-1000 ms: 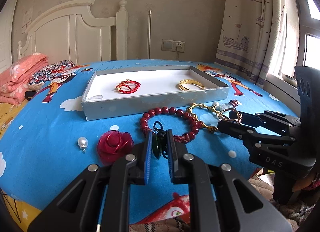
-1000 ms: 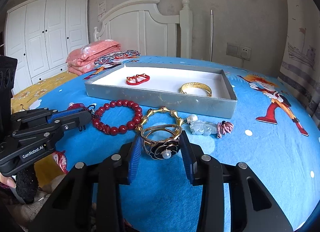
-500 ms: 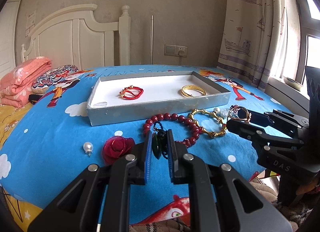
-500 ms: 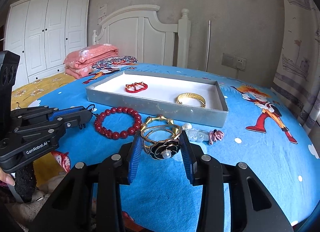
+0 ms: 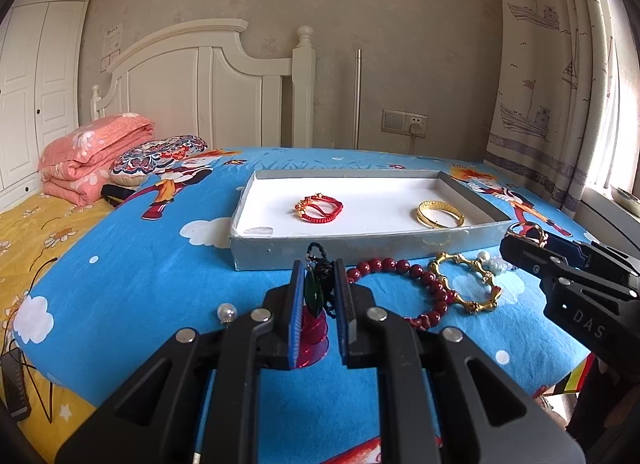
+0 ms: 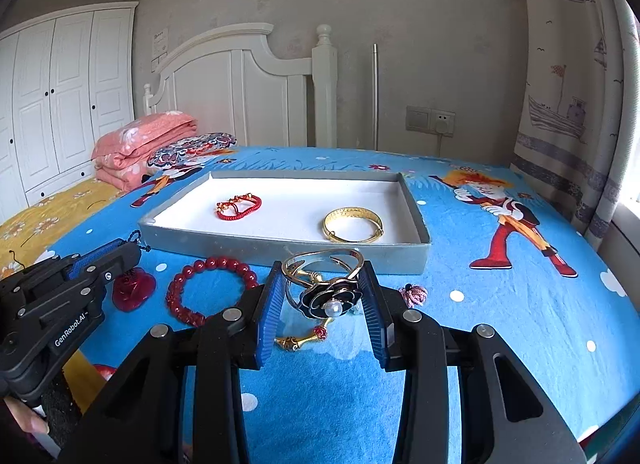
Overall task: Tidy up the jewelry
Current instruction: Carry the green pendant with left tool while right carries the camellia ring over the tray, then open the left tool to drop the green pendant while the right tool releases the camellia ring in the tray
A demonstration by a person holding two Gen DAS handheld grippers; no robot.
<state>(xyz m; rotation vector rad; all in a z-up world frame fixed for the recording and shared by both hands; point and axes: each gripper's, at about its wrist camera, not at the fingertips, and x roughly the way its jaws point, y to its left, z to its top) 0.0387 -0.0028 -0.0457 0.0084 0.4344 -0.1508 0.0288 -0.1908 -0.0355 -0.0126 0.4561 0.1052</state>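
The left gripper [image 5: 317, 296] hides most of the red rose [image 5: 314, 334]. The right gripper [image 6: 322, 300] covers part of the gold chain bracelet [image 6: 298, 340]. The fingertip [image 6: 34, 422] is cut off at the frame edge.

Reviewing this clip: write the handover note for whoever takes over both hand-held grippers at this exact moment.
Left hand-held gripper: shut on a green pendant with a dark cord, held above the bedspread in front of the tray.
Right hand-held gripper: shut on a gold bangle with a black flower, also short of the tray.
Done: red cord bracelet and plain gold bangle lie in the grey tray.
Left: place both held pieces in the tray, then collect the red bead bracelet, gold linked bracelet, red rose, pearl and the pale charm with the pink tassel.
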